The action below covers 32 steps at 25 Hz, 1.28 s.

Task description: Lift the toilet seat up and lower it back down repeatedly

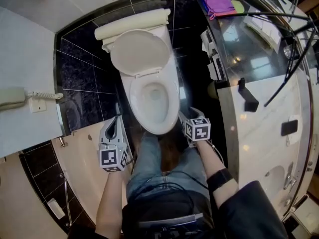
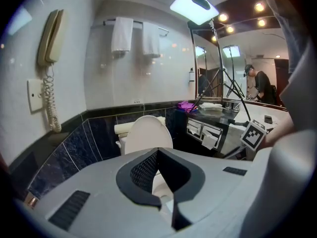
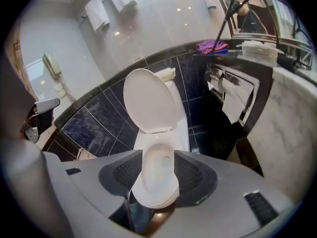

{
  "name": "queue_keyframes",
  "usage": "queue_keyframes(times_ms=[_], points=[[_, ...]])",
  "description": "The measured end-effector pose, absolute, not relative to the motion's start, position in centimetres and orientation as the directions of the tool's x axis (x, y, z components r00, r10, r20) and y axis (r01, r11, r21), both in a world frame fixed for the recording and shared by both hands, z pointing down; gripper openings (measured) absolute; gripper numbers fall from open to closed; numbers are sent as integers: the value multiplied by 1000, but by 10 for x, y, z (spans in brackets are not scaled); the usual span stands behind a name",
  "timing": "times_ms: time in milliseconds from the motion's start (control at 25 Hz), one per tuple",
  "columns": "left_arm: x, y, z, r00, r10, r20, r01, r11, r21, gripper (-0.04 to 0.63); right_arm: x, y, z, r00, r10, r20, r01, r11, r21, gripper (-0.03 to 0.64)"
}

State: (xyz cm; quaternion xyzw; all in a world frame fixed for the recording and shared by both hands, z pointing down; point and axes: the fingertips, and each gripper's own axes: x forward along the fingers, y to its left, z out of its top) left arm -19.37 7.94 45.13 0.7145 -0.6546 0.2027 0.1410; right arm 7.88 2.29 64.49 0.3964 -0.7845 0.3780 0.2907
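Grey right claw (image 3: 157, 170): jaws wide apart, empty, aimed down at the bowl (image 3: 153, 197) front, likely lined up for the seat (image 1: 128, 97) rim. Left claw (image 2: 157, 152): pads together, empty, parked beside the bowl as a spare. Seat looks flat on the bowl; lid (image 1: 139, 51) upright against tank (image 1: 132, 25). Head view alone shows both claws clear of the bowl; left gripper view adds wall phone (image 2: 49, 33).

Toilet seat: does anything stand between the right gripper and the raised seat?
Nothing visible does. The right gripper, open and empty, is near the bowl; only air lies before the raised toilet seat.
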Motion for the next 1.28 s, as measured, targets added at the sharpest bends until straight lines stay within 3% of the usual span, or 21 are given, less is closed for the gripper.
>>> queue_keyframes(times_ms=[640, 1280], points=[[-168, 92, 618, 59, -848, 526, -996, -83, -22, 0, 87, 128, 869, -516, -239, 823, -841, -43, -539, 221], [-178, 93, 678, 79, -808, 584, -991, -128, -43, 0, 61, 131, 953, -559, -266, 786, -747, -251, -616, 219]])
